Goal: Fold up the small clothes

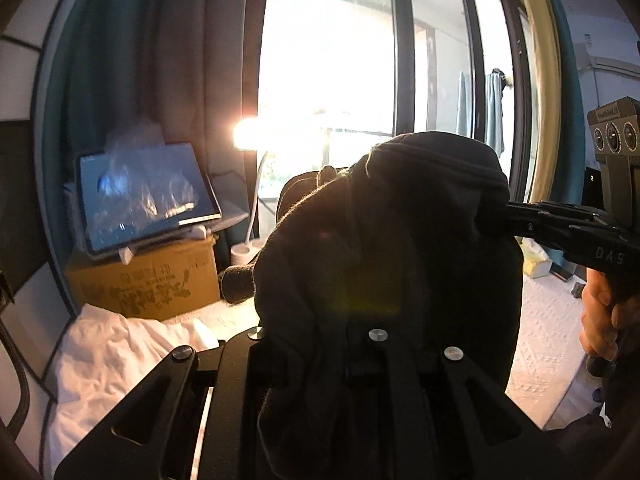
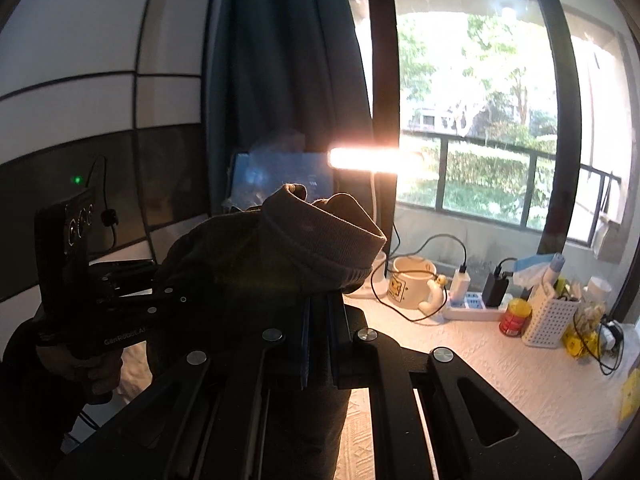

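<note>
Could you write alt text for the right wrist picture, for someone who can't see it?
A dark knitted garment is held up in the air between two handheld grippers, the right gripper clamping it from below and the left gripper from the left. Behind are a lit lamp, a window and a cluttered white table.

The right claw, seen from the left wrist, carries pale letters "DAS" on its body. The left claw carries "GenRobot.AI". Printing on the cardboard box is unreadable.
</note>
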Tool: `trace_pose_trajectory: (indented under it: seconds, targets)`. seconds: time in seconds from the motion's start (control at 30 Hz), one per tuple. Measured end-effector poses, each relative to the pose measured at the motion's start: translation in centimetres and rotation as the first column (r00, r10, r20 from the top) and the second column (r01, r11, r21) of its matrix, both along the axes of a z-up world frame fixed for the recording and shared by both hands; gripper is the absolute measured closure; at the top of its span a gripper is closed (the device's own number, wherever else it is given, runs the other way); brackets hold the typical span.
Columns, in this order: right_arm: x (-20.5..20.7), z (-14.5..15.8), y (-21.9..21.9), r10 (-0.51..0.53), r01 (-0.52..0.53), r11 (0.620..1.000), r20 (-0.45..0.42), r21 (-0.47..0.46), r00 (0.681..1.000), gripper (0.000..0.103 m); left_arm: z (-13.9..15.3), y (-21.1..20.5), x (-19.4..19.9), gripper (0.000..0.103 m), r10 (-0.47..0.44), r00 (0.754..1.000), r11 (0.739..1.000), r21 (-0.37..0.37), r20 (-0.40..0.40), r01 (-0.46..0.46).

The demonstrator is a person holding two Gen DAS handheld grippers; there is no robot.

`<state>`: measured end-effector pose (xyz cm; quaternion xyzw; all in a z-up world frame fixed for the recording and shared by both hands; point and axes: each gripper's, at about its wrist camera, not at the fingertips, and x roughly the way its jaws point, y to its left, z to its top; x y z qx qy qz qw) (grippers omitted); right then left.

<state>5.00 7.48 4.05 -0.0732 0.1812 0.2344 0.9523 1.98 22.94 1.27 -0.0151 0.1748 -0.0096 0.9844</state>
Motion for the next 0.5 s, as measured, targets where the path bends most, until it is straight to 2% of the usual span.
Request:
trace_pose_trajectory:
  seconds: [0.23, 0.5]
  targets:
    - [5.2, -2.9, 0.0, -0.012, 0.012, 1.000, -0.087, -0.005, 0.996, 0.094, -2.7, 1.6, 3.9, 0.088, 0.012, 0.994, 1.000, -0.023, -0.104, -0.015]
    - [11.1, -7.0, 0.1, -0.026, 0.023, 1.000, -0.194, -0.019, 0.981, 0.094, -5.7, 2.9, 7.6, 0.088, 0.031, 0.973, 0.998, -0.043, -0.227, -0.042]
